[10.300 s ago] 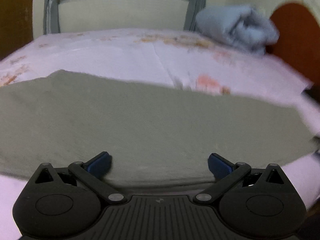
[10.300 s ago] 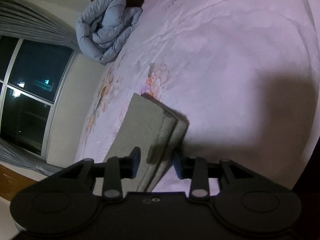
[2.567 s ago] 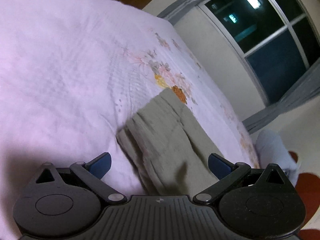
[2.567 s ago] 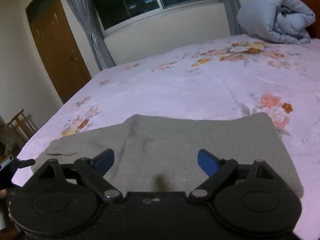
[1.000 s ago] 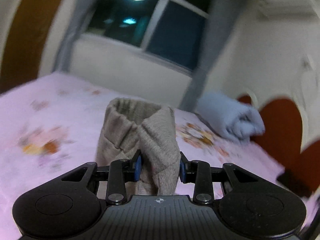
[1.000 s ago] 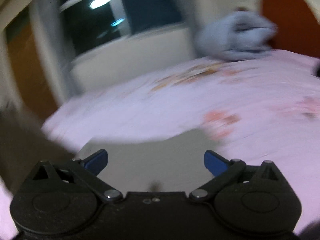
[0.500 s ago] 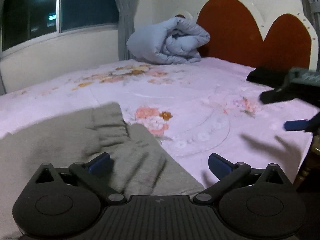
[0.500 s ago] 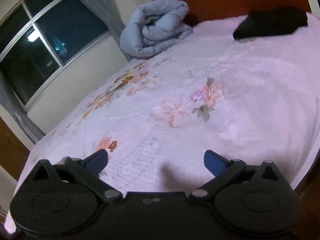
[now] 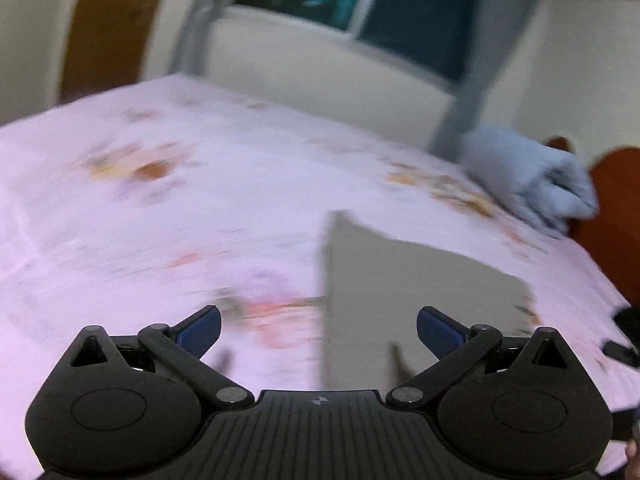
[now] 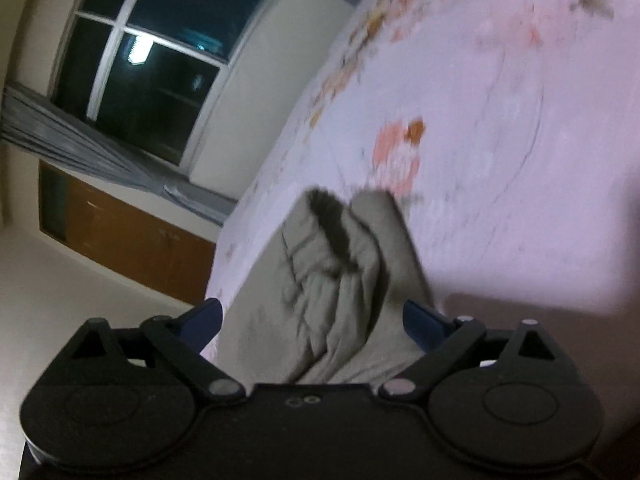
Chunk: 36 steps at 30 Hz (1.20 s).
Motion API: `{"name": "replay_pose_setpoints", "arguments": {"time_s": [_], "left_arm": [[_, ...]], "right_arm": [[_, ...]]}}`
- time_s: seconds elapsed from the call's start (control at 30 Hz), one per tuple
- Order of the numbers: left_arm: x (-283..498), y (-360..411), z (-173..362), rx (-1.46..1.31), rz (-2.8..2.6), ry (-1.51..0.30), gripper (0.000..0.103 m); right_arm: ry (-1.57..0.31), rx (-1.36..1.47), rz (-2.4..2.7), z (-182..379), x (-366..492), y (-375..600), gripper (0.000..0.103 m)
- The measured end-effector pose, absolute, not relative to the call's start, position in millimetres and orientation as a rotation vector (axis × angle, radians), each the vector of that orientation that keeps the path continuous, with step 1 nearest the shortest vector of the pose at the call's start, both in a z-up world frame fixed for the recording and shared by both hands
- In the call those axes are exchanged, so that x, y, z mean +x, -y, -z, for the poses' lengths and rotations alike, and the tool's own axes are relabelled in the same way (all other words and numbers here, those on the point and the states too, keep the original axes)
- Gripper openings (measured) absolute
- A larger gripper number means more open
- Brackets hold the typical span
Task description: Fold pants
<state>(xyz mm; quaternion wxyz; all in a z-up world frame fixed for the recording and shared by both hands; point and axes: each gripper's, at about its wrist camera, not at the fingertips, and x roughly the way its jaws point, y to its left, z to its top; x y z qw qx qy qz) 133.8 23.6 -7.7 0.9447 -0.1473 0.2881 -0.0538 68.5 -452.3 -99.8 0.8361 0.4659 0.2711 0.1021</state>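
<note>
The grey-green pants [image 9: 404, 288] lie folded into a flat block on the pink flowered bedsheet [image 9: 160, 216], right of centre in the blurred left wrist view. My left gripper [image 9: 318, 330] is open and empty, above the block's near left edge. In the right wrist view the pants [image 10: 340, 288] show as a thick rumpled bundle with a dark fold line. My right gripper [image 10: 312, 320] is open with the bundle's near end between its blue fingertips [image 10: 420, 322], not clamped.
A rolled light-blue quilt [image 9: 528, 180] lies at the far right by the red-brown headboard [image 9: 616, 216]. A dark window with grey curtains [image 10: 160, 64] and a wooden door [image 9: 112, 28] stand beyond the bed. A dark object [image 9: 624, 336] sits at the right edge.
Both views have swung round. The left gripper, shut on the pants a second ago, is open and clear of them. The right gripper now has the folded bundle between its open fingers.
</note>
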Motion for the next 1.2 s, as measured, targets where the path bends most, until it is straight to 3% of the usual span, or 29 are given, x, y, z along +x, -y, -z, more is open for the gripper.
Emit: {"name": "replay_pose_setpoints", "arguments": {"time_s": [0.13,0.5,0.57,0.63,0.7,1.0,1.07,1.13,1.2], "left_arm": [[136,-49,28,-0.402,0.12,-0.643,0.103],[122,-34,51,-0.3,0.153,-0.676,0.103],[123,-24,49,-0.247,0.183,-0.685,0.103],[124,-14,52,-0.213,0.217,-0.702,0.103],[124,-9,52,-0.204,0.226,-0.709,0.103],[116,-5,51,-0.183,0.23,-0.7,0.103],[118,-8,52,-0.191,0.218,-0.702,0.103],[120,-8,54,-0.192,0.215,-0.708,0.103],[119,-6,53,-0.178,0.221,-0.706,0.103]], "right_arm": [[-0.58,1.003,-0.207,105,78,446,0.088],[-0.662,0.976,-0.148,106,121,421,0.09],[-0.664,0.953,-0.149,102,124,417,0.087],[-0.656,0.962,-0.159,100,122,418,0.076],[-0.646,1.017,-0.175,103,117,426,0.074],[-0.617,1.018,-0.202,105,115,429,0.078],[-0.665,0.907,-0.18,101,123,418,0.072],[-0.688,0.756,-0.147,92,126,405,0.038],[-0.655,0.758,-0.152,86,120,405,0.03]]}}
